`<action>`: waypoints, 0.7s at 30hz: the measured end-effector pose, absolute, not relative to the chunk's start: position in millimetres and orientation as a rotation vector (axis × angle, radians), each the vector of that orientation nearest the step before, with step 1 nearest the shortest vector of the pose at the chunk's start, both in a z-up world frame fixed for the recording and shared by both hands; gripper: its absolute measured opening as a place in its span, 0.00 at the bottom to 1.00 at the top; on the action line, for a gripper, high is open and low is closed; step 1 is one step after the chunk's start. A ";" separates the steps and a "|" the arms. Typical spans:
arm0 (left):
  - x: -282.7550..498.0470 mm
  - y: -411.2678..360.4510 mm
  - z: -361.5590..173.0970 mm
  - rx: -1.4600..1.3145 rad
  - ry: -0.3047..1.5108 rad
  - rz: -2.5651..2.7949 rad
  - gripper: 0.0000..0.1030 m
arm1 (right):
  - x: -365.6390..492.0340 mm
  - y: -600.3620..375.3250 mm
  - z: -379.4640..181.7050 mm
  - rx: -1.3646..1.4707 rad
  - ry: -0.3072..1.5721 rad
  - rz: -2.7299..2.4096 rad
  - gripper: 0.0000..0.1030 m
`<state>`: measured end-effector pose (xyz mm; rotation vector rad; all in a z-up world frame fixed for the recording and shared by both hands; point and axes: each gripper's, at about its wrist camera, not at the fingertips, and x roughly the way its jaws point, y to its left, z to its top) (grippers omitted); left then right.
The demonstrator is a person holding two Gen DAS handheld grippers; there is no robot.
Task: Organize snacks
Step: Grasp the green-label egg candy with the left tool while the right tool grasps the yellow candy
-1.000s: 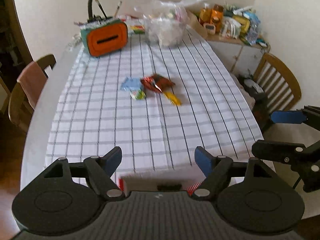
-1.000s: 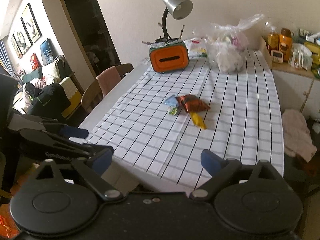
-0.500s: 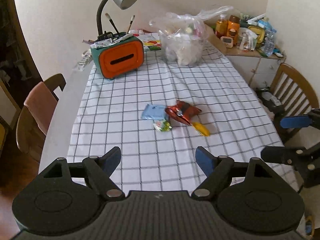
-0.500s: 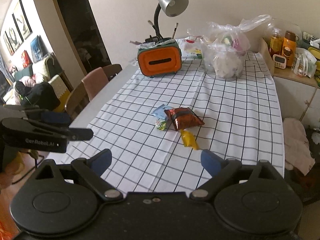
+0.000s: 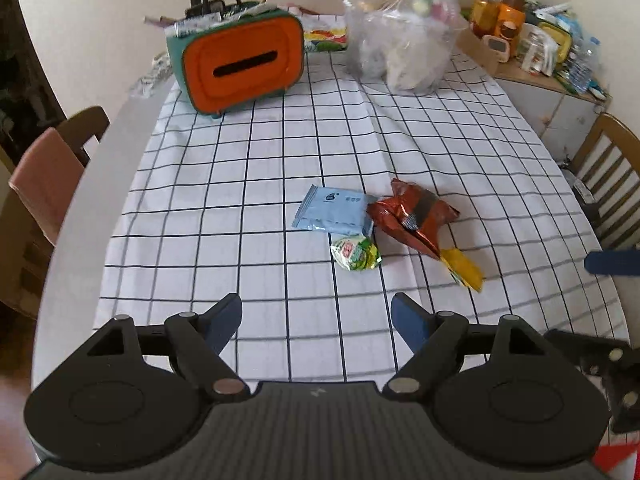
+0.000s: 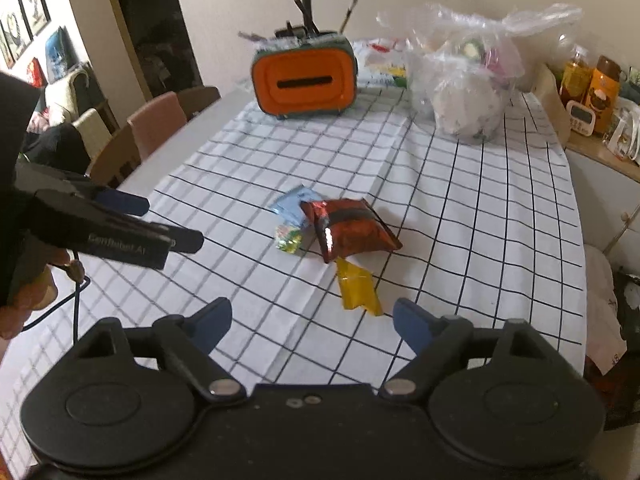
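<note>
Several snack packets lie bunched mid-table on the checked cloth: a light blue packet [image 5: 334, 215] [image 6: 291, 205], a red-brown foil bag [image 5: 412, 218] [image 6: 349, 231], a small green packet [image 5: 356, 254] [image 6: 288, 239] and a yellow packet [image 5: 464, 266] [image 6: 356, 288]. My left gripper [image 5: 317, 322] hangs open short of the green packet, nothing between its fingers. My right gripper [image 6: 312, 324] is near the yellow packet; its jaws are closing, with nothing between them. Each gripper shows at the edge of the other's view.
An orange-and-green box [image 5: 240, 62] with brushes and a lamp stands at the back. A clear plastic bag [image 5: 404, 36] of items sits beside it. Chairs [image 5: 44, 184] flank the table; a cluttered side cabinet [image 5: 532, 52] is at back right.
Both grippers have come forward and down over the table toward the snack pile, which looks larger now. The right gripper's fingers have narrowed slightly.
</note>
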<state>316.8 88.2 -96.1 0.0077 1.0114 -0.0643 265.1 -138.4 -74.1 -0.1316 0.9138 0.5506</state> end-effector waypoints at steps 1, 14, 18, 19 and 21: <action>322.3 87.8 -101.2 0.002 1.013 -0.067 0.79 | 269.7 -137.2 -79.7 -0.135 0.919 0.545 0.84; 383.8 91.2 -152.2 -0.147 1.100 -0.044 0.79 | 318.6 -122.0 -137.1 -0.146 0.986 0.497 0.74; 396.0 90.5 -164.7 -0.180 1.117 -0.037 0.79 | 328.1 -116.6 -150.0 -0.163 1.006 0.493 0.71; 398.6 90.1 -167.3 -0.186 1.121 -0.034 0.79 | 330.1 -115.5 -152.9 -0.165 1.011 0.493 0.69; 403.2 87.7 -172.0 -0.197 1.123 -0.048 0.79 | 335.0 -113.1 -158.6 -0.169 1.020 0.491 0.67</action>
